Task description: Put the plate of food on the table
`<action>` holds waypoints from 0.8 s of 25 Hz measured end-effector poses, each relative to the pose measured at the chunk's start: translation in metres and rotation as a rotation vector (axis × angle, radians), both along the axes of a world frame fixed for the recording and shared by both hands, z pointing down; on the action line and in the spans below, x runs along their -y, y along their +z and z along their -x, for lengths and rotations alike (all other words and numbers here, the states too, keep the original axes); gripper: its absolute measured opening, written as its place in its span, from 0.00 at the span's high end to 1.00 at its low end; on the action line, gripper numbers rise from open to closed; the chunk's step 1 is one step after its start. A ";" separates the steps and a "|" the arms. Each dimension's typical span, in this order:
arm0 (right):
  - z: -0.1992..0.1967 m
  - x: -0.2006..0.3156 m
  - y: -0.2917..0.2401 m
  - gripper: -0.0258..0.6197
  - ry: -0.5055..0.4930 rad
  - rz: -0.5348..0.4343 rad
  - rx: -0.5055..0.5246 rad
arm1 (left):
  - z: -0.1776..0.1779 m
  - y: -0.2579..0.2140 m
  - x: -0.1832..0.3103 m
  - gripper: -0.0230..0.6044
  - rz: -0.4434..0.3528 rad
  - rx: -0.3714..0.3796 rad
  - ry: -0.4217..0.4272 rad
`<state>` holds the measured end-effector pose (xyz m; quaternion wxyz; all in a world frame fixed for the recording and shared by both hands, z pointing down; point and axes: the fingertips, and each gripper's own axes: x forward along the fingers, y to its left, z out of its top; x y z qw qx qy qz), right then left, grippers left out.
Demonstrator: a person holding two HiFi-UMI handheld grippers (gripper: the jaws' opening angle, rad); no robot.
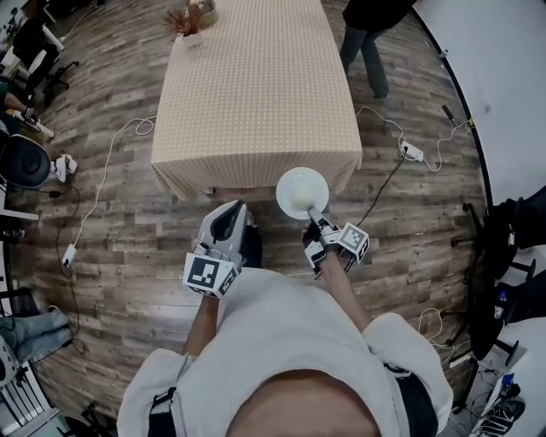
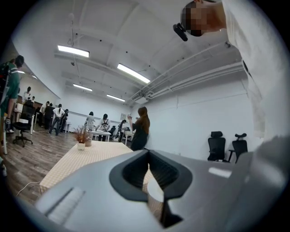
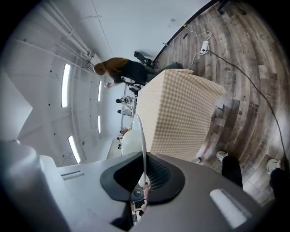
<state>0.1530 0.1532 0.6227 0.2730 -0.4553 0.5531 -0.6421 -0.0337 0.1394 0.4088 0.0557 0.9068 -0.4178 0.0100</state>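
A white plate [image 1: 302, 192] is seen just right of centre in the head view. It is held in the air in front of the near end of the table [image 1: 256, 85], which fills the upper middle of the frame under a checked cloth. The plate has not yet been set down. No food can be made out on its pale face.

The right gripper [image 1: 315, 215] is clamped on the plate's near rim. In the right gripper view the thin rim [image 3: 142, 136] is shown edge-on, pinched between the closed jaws. The left gripper [image 1: 226, 220] is carried beside it at lower left, with its jaws together and nothing held between them.

The plate is judged to be stiff, glazed and smooth, so it is likely to slip and to break if dropped. It is probably fairly light, yet with a hold at one rim only, the far side is expected to sag or swing. A deeper bite on the rim and a level carry are advised. Support under the opposite rim could be given by the left gripper. A vase of dried plants [image 1: 189, 21] stands at the table's far end, well away from the near end.
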 end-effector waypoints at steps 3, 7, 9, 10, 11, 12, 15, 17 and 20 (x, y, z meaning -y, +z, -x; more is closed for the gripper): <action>0.003 0.043 -0.002 0.95 0.026 0.007 0.001 | 0.000 -0.003 0.054 0.95 0.007 0.006 0.033; 0.010 0.099 -0.001 0.95 0.047 0.038 0.007 | 0.005 -0.010 0.124 0.95 0.011 0.014 0.055; 0.013 0.126 0.001 0.95 0.054 0.063 0.005 | 0.010 -0.011 0.155 0.95 0.016 0.011 0.054; 0.016 0.139 0.002 0.95 0.056 0.065 0.007 | 0.014 -0.010 0.169 0.95 0.021 0.011 0.052; 0.019 0.153 0.002 0.95 0.056 0.063 0.008 | 0.018 -0.010 0.182 0.95 0.027 0.011 0.051; 0.022 0.166 0.002 0.95 0.055 0.065 0.004 | 0.023 -0.009 0.194 0.95 0.033 0.011 0.050; 0.030 0.206 -0.002 0.95 0.055 0.064 -0.004 | 0.033 -0.007 0.231 0.95 0.043 0.014 0.051; 0.035 0.231 -0.005 0.95 0.055 0.045 0.002 | 0.040 -0.007 0.253 0.95 0.041 0.010 0.047; 0.042 0.259 -0.008 0.95 0.060 0.051 -0.004 | 0.051 -0.012 0.281 0.95 0.025 0.002 0.043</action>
